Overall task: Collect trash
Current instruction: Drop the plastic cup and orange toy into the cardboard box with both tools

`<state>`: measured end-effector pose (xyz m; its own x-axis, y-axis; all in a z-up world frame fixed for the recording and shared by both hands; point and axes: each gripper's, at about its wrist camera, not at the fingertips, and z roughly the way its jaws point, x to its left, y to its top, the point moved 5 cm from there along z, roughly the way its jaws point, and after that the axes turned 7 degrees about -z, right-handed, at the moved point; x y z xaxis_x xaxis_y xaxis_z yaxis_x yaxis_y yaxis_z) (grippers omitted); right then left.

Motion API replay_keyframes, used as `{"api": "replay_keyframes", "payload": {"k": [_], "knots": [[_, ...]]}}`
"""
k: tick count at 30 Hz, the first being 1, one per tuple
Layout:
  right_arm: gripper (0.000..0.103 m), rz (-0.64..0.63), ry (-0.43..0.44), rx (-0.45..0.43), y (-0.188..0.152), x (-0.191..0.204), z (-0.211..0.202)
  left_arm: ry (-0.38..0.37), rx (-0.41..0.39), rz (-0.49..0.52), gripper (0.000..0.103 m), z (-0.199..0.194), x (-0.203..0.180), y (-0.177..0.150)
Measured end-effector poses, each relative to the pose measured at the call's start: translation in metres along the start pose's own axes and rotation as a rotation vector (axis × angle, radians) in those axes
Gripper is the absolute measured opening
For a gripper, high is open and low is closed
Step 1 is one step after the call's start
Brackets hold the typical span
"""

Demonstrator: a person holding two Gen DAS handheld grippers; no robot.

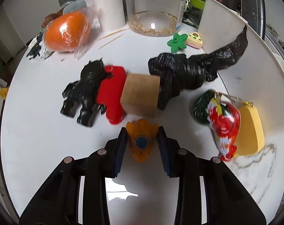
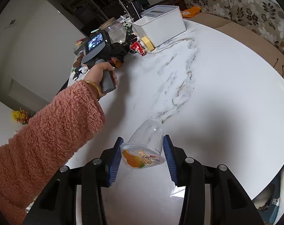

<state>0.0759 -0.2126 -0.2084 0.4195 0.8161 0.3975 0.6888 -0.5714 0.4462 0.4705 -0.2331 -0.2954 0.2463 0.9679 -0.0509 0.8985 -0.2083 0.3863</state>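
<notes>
Surface: round white marble-veined table [image 2: 217, 86], cluttered at its far side; floral sofa [image 2: 245, 5] behind, right wrist view.
Far row, left wrist view: bagged orange [image 1: 67, 31], paper roll [image 1: 110, 7], clear jar [image 1: 155, 7] with grains at its bottom, green flower toy [image 1: 176, 42], cheese-wedge toy [image 1: 195, 39].
Toothpicks: a few [image 1: 112, 37] loose in front of the roll.
Middle row: black figure [image 1: 84, 95] overlapping red piece [image 1: 112, 97], wood block [image 1: 141, 94] touching it, knotted black bag [image 1: 188, 69] just behind the block.
Right side: rooster toy [image 1: 222, 123] against yellow block [image 1: 251, 129].
Left claw [image 1: 142, 140]: blue pads pressed on both sides of orange toy [image 1: 142, 142], gripping it just in front of the wood block.
Left hand [image 2: 100, 75]: on the grey handle, fuzzy pink sleeve [image 2: 48, 135], gold bangle at the wrist.
Bin: white box [image 2: 160, 24] at the table's far edge.
Right claw [image 2: 142, 157]: closed on a clear jelly cup [image 2: 147, 146], pads on its rim end, printed lid toward the camera, base pointing away, well apart from the clutter.
</notes>
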Motion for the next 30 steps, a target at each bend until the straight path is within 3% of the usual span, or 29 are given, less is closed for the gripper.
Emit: {"api": "replay_keyframes", "payload": {"k": [6,11,14,18,21,25,30], "knots": [[0.045,-0.028,0.008,-0.002,0.003,0.002,0.002,-0.042,-0.009,0.015,0.033,-0.022,0.011,-0.032],[0.045,-0.088,0.031,0.01,0.0,0.003,-0.002,-0.105,-0.059,0.047,0.033,-0.068,0.034,-0.069],[0.045,-0.128,0.054,0.028,-0.007,-0.001,-0.006,-0.134,-0.091,0.052,0.033,-0.108,0.056,-0.107],[0.045,-0.233,0.091,0.06,-0.026,-0.004,-0.017,-0.134,-0.13,0.055,0.033,-0.166,0.077,-0.181],[0.045,-0.329,0.137,0.101,-0.053,-0.008,-0.027,-0.137,-0.116,0.033,0.033,-0.201,0.09,-0.251],[0.045,-0.477,0.203,0.182,-0.106,-0.016,-0.043,-0.184,-0.049,-0.01,0.033,-0.236,0.104,-0.369],[0.045,-0.596,0.243,0.284,-0.18,-0.043,-0.056,-0.234,0.075,0.031,0.033,-0.245,0.095,-0.486]]}}
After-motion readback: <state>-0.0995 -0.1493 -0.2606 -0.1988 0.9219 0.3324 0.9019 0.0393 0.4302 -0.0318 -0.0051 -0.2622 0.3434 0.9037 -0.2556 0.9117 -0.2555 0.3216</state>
